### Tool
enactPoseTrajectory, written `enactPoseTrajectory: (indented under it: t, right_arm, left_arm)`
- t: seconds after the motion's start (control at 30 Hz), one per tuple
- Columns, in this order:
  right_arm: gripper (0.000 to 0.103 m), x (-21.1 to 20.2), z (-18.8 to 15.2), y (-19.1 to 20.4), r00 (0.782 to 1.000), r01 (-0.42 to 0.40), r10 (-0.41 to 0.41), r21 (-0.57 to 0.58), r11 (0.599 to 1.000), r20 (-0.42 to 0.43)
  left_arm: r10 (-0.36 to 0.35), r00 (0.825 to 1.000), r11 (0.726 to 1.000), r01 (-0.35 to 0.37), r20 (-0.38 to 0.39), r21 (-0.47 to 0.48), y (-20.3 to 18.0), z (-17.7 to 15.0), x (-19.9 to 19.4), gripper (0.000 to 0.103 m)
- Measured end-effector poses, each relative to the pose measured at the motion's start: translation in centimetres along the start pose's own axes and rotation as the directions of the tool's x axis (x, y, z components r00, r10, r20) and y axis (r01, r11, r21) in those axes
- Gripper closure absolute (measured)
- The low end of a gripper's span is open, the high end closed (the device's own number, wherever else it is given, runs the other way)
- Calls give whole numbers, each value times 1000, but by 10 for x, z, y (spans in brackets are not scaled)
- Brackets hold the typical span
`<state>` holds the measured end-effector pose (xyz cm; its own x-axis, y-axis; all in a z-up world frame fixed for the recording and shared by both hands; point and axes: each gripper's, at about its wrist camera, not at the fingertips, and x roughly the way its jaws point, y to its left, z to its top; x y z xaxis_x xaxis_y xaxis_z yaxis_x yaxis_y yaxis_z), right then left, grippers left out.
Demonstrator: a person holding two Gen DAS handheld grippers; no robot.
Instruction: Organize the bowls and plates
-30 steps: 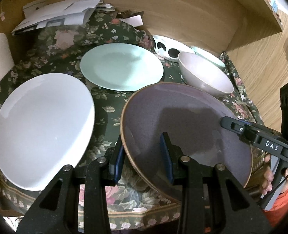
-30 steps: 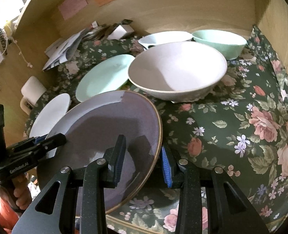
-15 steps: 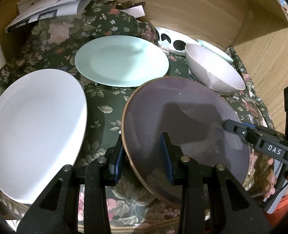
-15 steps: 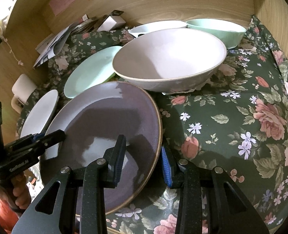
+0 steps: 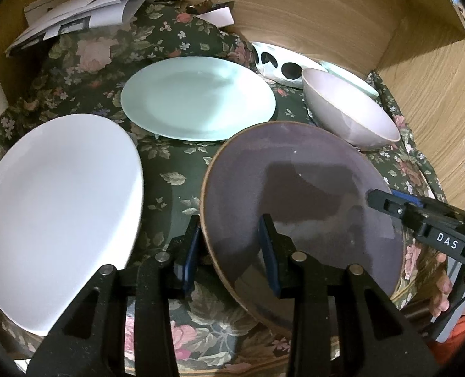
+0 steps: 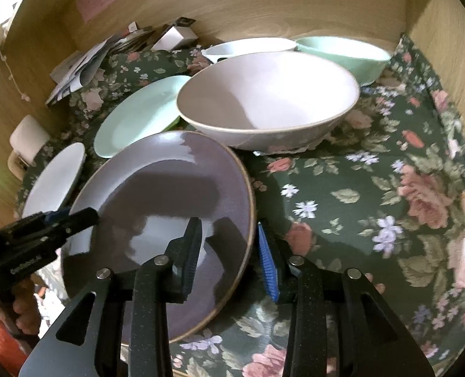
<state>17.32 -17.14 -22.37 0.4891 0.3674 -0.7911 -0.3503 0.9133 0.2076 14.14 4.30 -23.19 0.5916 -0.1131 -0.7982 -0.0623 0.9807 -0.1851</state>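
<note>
A purple plate point(image 5: 295, 188) point(image 6: 157, 188) lies near the front edge of the floral cloth, tilted a little. My left gripper point(image 5: 229, 248) is shut on its left rim, one pad inside and one outside. My right gripper point(image 6: 229, 251) straddles the opposite rim and its jaws are opening. A thin dark gap shows between the blue outer pad point(image 6: 267, 257) and the rim. A white plate point(image 5: 53, 213) lies to the left and a mint plate point(image 5: 197, 97) lies behind. A pink bowl point(image 6: 263, 94) sits just beyond the purple plate.
A mint bowl point(image 6: 342, 53) and a spotted white bowl point(image 5: 279, 66) stand against the wooden back wall. Loose papers point(image 5: 84, 15) pile up at the back left. Wooden side walls close in on both sides. Bare floral cloth point(image 6: 373, 204) lies right of the purple plate.
Both grippers and the purple plate sank toward the cloth and edged forward. The right gripper's outer pad has come off the plate's rim.
</note>
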Motion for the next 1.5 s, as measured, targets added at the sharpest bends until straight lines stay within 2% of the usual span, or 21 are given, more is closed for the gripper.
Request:
enactPoseTrajectory:
  t: [0.2, 0.33, 0.43, 0.57, 0.63, 0.7, 0.77, 0.9, 1.17, 1.5]
  right_arm:
    - [61, -18, 1, 2, 999, 20, -19, -12, 1000, 37]
    - [57, -34, 6, 10, 997, 9, -7, -27, 1000, 82]
    - [52, -43, 11, 20, 993, -8, 13, -41, 999, 114]
    - [51, -48, 18, 37, 989, -35, 44, -67, 997, 144]
    - [47, -49, 22, 47, 986, -48, 61, -83, 995, 153]
    - [37, -49, 25, 55, 984, -59, 73, -92, 994, 164]
    - [36, -48, 27, 62, 981, -66, 84, -109, 992, 172]
    - [34, -37, 33, 79, 981, -97, 116, -124, 988, 155]
    - [34, -12, 40, 112, 982, -137, 156, -169, 976, 108]
    - [34, 29, 49, 155, 984, -167, 177, -264, 950, 12]
  left_arm:
    - [14, 1000, 1000, -14, 14, -17, 8, -1, -11, 59]
    - [32, 999, 999, -31, 40, -16, 12, 0, -27, 50]
    - [39, 997, 999, -38, 68, -27, 18, 1, -42, 47]
    - [73, 990, 997, -69, 120, -38, 28, 3, -64, 40]
    - [87, 987, 996, -82, 137, -47, 35, 5, -72, 35]
    - [111, 981, 993, -101, 159, -64, 43, 6, -81, 28]
    - [138, 974, 989, -125, 181, -82, 52, 5, -89, 25]
    - [177, 964, 981, -156, 201, -114, 73, 3, -100, 20]
    - [243, 952, 961, -210, 185, -182, 120, -3, -109, 19]
    - [273, 955, 941, -239, 119, -239, 163, -16, -97, 19]
